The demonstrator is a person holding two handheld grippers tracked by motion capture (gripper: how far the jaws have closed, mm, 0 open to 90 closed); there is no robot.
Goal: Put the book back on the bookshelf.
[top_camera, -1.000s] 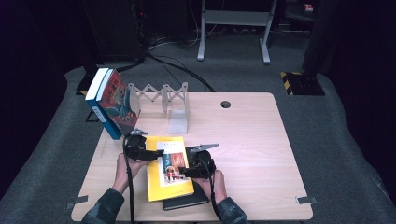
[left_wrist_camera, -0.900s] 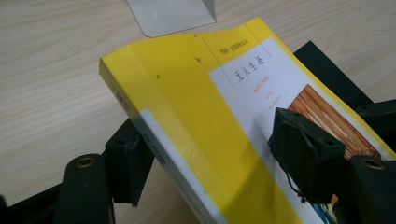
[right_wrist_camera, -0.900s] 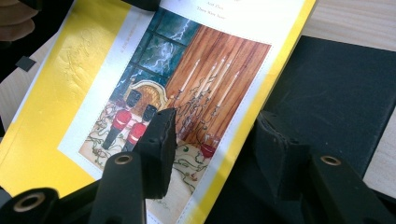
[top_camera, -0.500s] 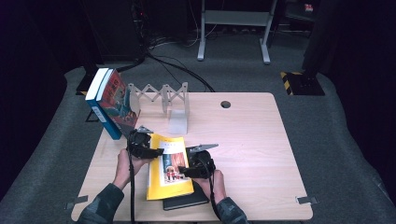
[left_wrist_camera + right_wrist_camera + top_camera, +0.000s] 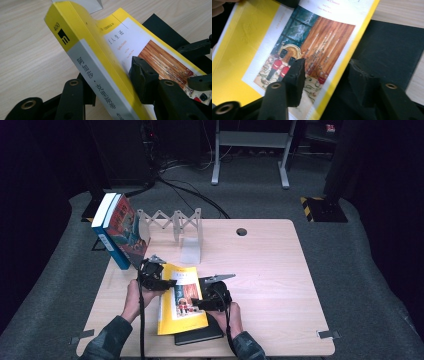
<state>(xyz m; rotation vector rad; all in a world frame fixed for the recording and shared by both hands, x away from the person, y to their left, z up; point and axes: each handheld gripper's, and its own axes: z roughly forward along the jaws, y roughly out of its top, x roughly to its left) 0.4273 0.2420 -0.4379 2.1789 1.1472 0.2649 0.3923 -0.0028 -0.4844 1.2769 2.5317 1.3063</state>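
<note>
Yellow book (image 5: 181,301), lower centre of the high view, lying atop a black book (image 5: 200,336); left gripper (image 5: 159,282) pinching its spine edge, jaws just closing, one above the cover, one beneath; right gripper (image 5: 200,304) straddling its opposite edge, jaws just opening, pads apart.

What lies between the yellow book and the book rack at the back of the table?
Nothing visible does. The yellow book, gripped at its spine by the left tool, lies on a black book; bare tabletop separates it from the rack.
</note>
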